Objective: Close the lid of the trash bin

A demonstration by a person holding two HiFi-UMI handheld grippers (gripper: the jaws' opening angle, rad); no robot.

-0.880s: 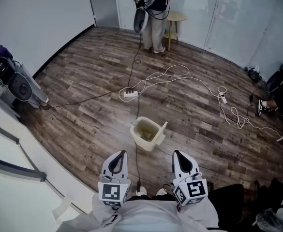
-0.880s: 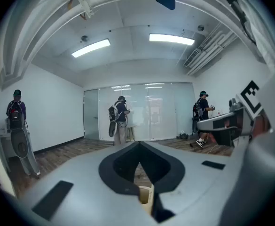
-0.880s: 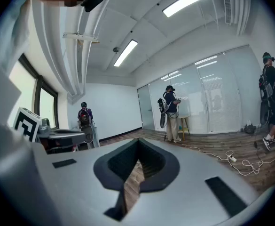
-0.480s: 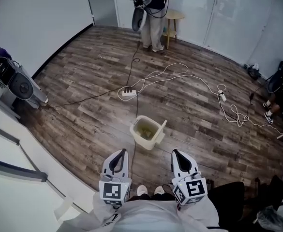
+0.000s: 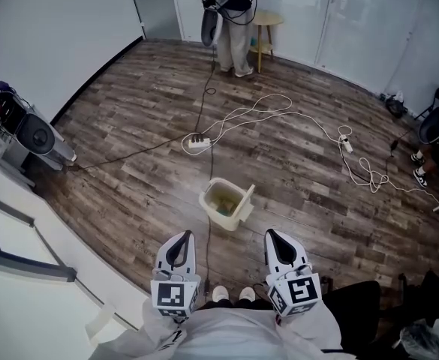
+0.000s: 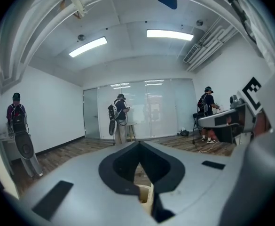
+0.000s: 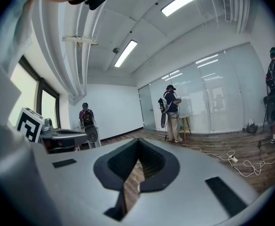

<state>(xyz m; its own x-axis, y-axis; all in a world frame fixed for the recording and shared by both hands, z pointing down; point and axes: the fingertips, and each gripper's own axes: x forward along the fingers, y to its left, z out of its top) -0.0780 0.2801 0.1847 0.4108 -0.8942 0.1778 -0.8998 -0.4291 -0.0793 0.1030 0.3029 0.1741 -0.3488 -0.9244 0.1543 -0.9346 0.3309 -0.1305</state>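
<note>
Ahead, open-lidded trash bin [image 5: 224, 204]; left gripper [image 5: 183, 238] and right gripper [image 5: 273, 235] both clenched, empty.

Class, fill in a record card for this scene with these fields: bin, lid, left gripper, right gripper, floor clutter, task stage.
Bin: cream trash bin on the wood floor, ahead of both grippers and apart from them
Lid: lid open, standing up along the bin's right edge
Left gripper: left gripper jaws together, empty
Right gripper: right gripper jaws together, empty
Floor clutter: power strip and white cables beyond the bin
Task stage: lid not yet closed
</note>
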